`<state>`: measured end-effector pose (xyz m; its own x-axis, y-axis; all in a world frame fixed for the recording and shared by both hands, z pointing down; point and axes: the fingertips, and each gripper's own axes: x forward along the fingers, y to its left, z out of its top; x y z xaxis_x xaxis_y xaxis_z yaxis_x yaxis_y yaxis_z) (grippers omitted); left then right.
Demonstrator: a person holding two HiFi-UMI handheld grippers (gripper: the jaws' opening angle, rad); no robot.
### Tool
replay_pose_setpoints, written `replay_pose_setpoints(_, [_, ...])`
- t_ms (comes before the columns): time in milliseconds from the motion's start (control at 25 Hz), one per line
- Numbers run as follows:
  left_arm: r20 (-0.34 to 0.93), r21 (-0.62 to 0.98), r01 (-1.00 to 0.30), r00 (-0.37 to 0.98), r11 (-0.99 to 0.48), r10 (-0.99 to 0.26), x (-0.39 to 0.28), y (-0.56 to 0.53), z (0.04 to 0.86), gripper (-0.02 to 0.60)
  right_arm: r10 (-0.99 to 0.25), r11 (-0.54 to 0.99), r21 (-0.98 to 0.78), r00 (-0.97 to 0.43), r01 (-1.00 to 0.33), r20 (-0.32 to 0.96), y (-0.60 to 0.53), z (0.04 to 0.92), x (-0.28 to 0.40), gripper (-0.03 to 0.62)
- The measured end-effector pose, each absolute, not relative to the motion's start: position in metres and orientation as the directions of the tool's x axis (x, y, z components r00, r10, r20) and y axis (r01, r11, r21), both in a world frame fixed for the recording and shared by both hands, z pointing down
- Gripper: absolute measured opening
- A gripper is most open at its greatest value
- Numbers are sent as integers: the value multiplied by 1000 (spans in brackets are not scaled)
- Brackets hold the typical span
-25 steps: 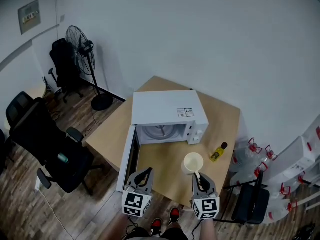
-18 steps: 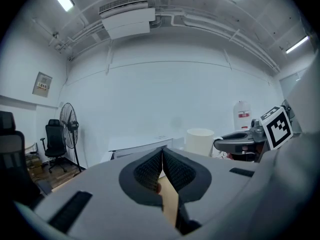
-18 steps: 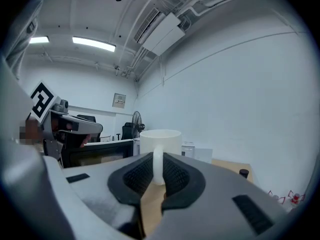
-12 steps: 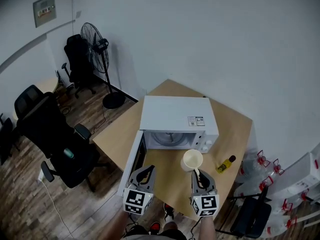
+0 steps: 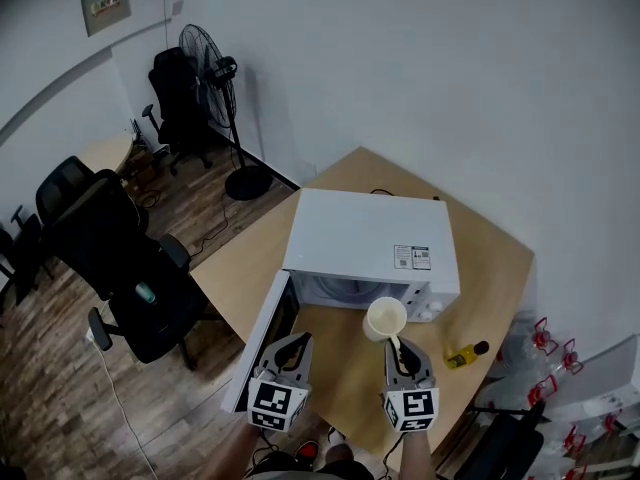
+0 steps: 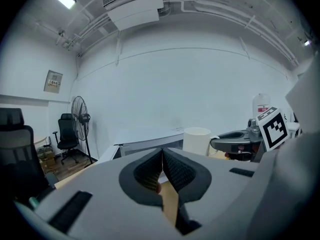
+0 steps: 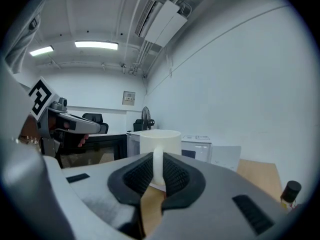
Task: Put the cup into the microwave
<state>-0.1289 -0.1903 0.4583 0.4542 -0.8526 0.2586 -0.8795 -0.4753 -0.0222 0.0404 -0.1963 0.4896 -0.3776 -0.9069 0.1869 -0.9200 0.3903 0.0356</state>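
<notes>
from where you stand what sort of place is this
Likely an office or workroom: black swivel chairs, a pedestal fan by the white wall, and a white microwave on a wooden table.

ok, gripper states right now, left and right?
Left gripper: closed, nothing between the jaws.
Right gripper: closed on the handle of the cup, holding it in front of the open microwave.

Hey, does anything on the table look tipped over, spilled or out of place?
Nothing stands out. The cup is upright in the right gripper, the microwave has its door open, and the small bottle stands upright.
</notes>
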Motion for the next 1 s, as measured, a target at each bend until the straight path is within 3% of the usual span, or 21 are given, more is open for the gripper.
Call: replay_pose_setpoints(1000, [384, 16, -923, 360, -383, -850, -121, -261, 528, 24, -819, 526, -17, -512, -850, 260, -289, 574, 15, 46])
